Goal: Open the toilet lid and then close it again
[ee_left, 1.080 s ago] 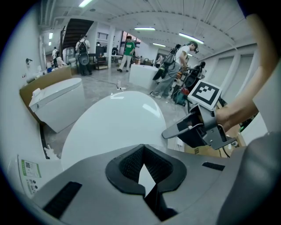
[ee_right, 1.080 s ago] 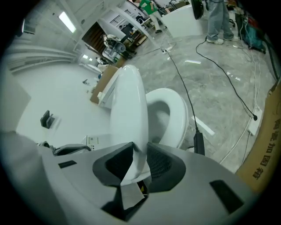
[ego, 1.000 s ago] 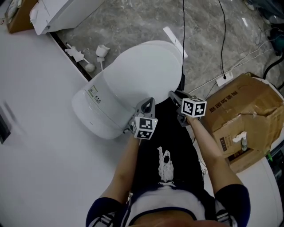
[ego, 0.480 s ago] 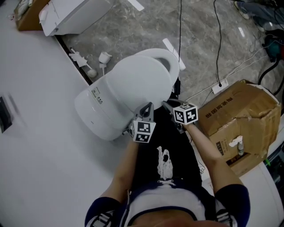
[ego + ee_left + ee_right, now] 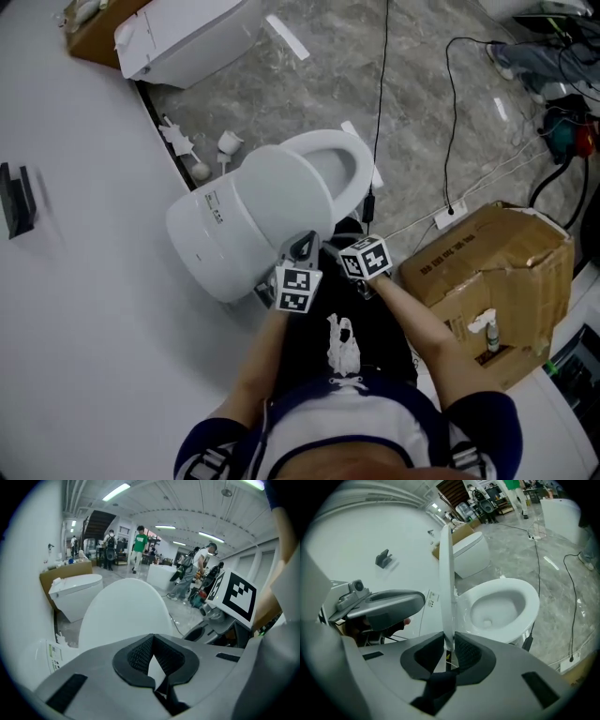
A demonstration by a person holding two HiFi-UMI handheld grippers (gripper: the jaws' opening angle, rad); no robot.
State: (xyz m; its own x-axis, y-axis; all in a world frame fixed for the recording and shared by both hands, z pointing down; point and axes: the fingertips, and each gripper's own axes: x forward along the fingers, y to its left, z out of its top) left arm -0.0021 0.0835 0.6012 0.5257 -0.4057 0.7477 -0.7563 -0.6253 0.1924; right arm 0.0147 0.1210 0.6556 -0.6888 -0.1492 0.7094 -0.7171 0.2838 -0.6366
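Observation:
The white toilet (image 5: 202, 239) stands on the grey floor. Its lid (image 5: 281, 202) is tilted well up, and the seat and bowl (image 5: 339, 164) lie uncovered beyond it. Both grippers are at the lid's near rim. My left gripper (image 5: 302, 246) faces the lid's broad face (image 5: 124, 611), and a white sliver of the rim is pinched between the jaws (image 5: 152, 665). My right gripper (image 5: 330, 255) sees the lid edge-on (image 5: 446, 573). Its jaws (image 5: 447, 651) have just been closing and now press on that thin edge, with the bowl (image 5: 499, 606) to the right.
A torn cardboard box (image 5: 487, 272) stands close on the right. Cables (image 5: 450, 112) trail over the floor behind the bowl. A second toilet (image 5: 187, 37) lies at the back and small white fittings (image 5: 202, 150) sit by the wall (image 5: 75, 281). People (image 5: 139, 550) stand far off.
The lid has swung up from lying flat over the bowl, and the seat and bowl now show. Both grippers rose with its near rim, and the right one rolled.

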